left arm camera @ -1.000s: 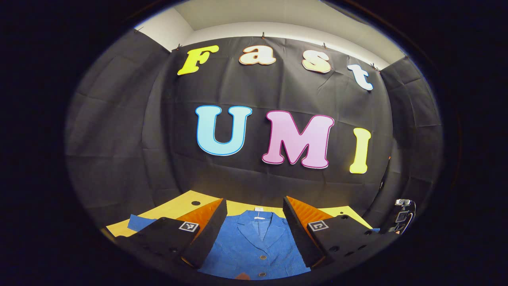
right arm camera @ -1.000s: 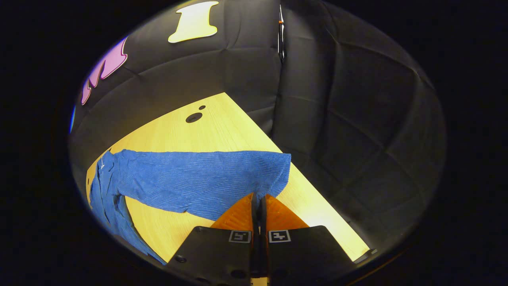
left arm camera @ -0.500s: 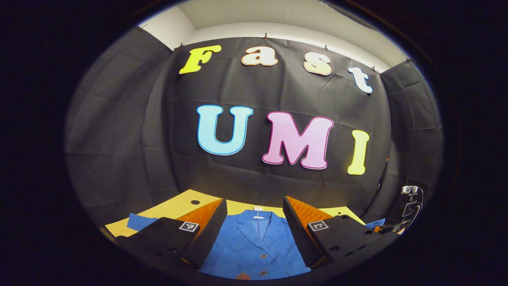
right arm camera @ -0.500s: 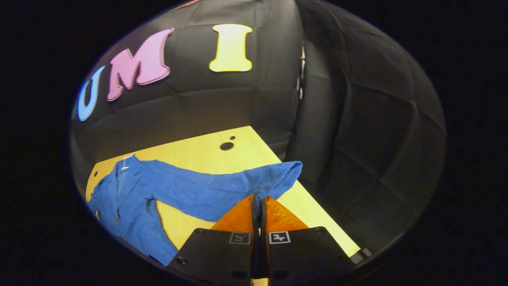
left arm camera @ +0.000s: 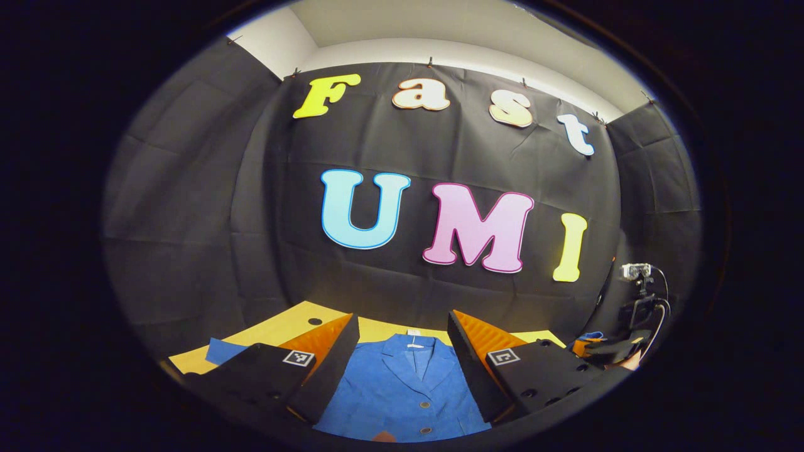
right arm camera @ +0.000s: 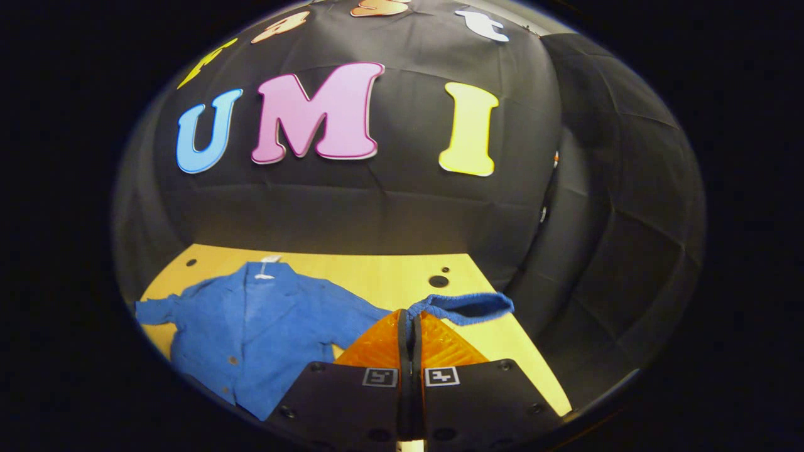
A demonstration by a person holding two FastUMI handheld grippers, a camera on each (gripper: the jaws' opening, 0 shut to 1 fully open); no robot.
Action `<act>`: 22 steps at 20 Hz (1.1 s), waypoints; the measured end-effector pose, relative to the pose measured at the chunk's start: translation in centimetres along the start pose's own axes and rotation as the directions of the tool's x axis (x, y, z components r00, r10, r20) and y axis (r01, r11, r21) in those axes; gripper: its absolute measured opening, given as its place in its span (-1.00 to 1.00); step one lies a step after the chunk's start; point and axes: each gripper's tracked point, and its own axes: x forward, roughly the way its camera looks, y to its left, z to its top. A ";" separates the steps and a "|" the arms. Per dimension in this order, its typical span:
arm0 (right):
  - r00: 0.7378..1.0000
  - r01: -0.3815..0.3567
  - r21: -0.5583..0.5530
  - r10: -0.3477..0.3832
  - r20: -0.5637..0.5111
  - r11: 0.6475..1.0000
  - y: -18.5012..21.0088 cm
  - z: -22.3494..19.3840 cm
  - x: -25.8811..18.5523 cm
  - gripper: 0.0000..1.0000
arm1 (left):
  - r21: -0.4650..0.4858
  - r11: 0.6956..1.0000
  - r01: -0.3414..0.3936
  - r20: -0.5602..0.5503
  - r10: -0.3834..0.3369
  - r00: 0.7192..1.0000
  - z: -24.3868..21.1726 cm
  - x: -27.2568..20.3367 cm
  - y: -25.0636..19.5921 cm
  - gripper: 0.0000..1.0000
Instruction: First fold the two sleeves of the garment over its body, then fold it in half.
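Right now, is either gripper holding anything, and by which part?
The right gripper is shut on the jacket, pinching its sleeve at the cuff end. The left gripper is open over the jacket, holding nothing.

surface: yellow wooden table [right arm camera: 377,270] | on it: blue jacket [right arm camera: 276,326], apparently spread flat
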 end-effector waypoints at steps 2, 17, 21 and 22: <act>0.999 -0.047 0.005 0.047 0.005 0.999 3.7 1.5 1.1 -0.97 | -0.004 0.999 -0.032 -0.003 0.032 0.999 -0.2 -0.6 1.7 0.64; 0.909 -0.400 -0.031 0.392 -0.143 0.916 37.7 -2.6 6.0 -0.97 | -0.052 0.920 -0.388 -0.115 0.380 0.918 -5.3 -8.8 19.6 0.65; 0.874 -0.449 0.012 0.442 -0.201 0.893 43.1 -6.2 7.4 -1.00 | -0.041 0.892 -0.451 -0.146 0.441 0.885 -6.6 -10.9 23.1 0.65; 0.869 -0.453 0.041 0.451 -0.202 0.891 43.9 -6.6 8.0 -0.97 | -0.033 0.885 -0.463 -0.151 0.454 0.878 -6.8 -11.4 24.0 0.65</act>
